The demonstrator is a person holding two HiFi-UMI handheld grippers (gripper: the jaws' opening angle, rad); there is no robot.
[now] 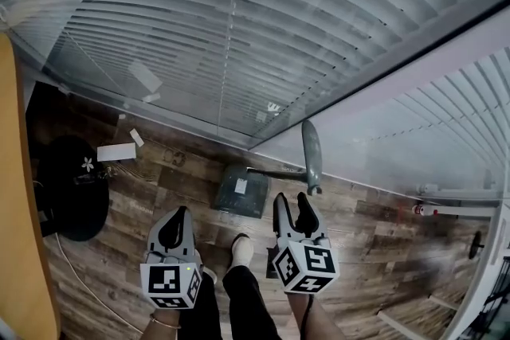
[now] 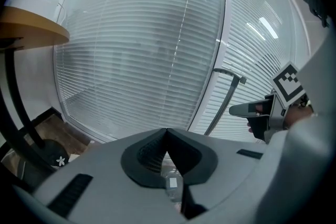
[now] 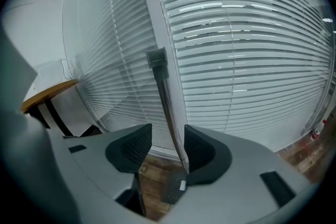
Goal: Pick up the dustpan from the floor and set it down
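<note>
The dark dustpan lies flat on the wood floor by the glass wall, and its long handle stands up from it. My right gripper is just behind the pan and stands open. In the right gripper view the handle rises between the jaws of the right gripper, close to the right pad, with a wide gap to the left pad. My left gripper hovers to the left, away from the pan. Its jaws meet at the tip of the left gripper, shut on nothing.
Glass walls with white blinds meet in a corner behind the dustpan. A black round base and a white box sit on the floor at left, beside an orange tabletop edge. A foot in a white sock stands between the grippers.
</note>
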